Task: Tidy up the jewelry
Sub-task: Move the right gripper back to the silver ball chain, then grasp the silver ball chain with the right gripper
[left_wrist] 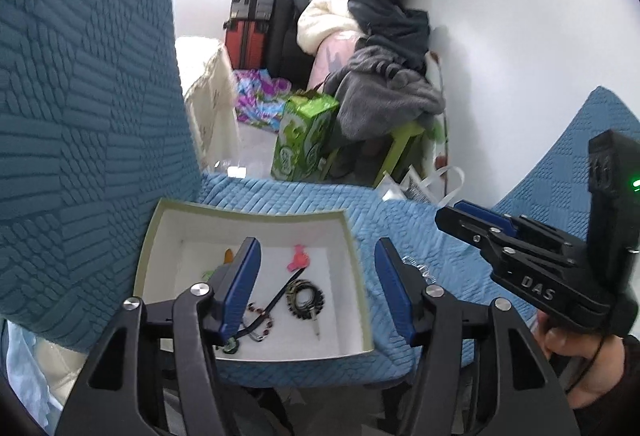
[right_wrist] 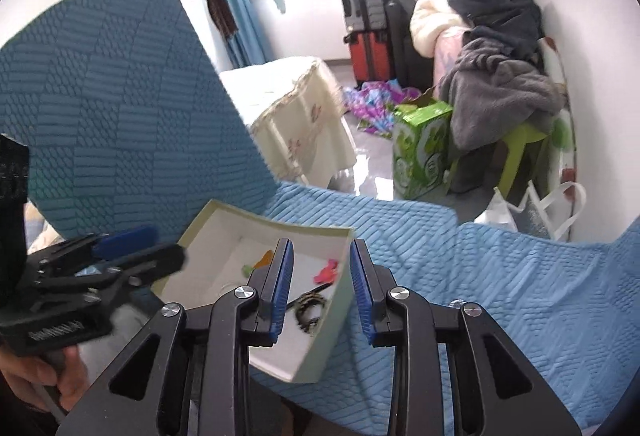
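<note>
Jewelry box (right_wrist: 224, 220) on blue cover (right_wrist: 500, 276)

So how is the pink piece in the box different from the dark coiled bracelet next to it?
The pink piece is bright, small and solid-looking, while the dark coiled bracelet is black with pale flecks and forms an open ring. The pink piece lies nearer the far wall of the box; the bracelet lies nearer the middle of the floor. Both rest loose on the white floor, and neither gripper holds them.

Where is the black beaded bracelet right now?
In the left wrist view, the black beaded bracelet lies inside the open white cardboard box, right of centre, below the pink clip.
</note>
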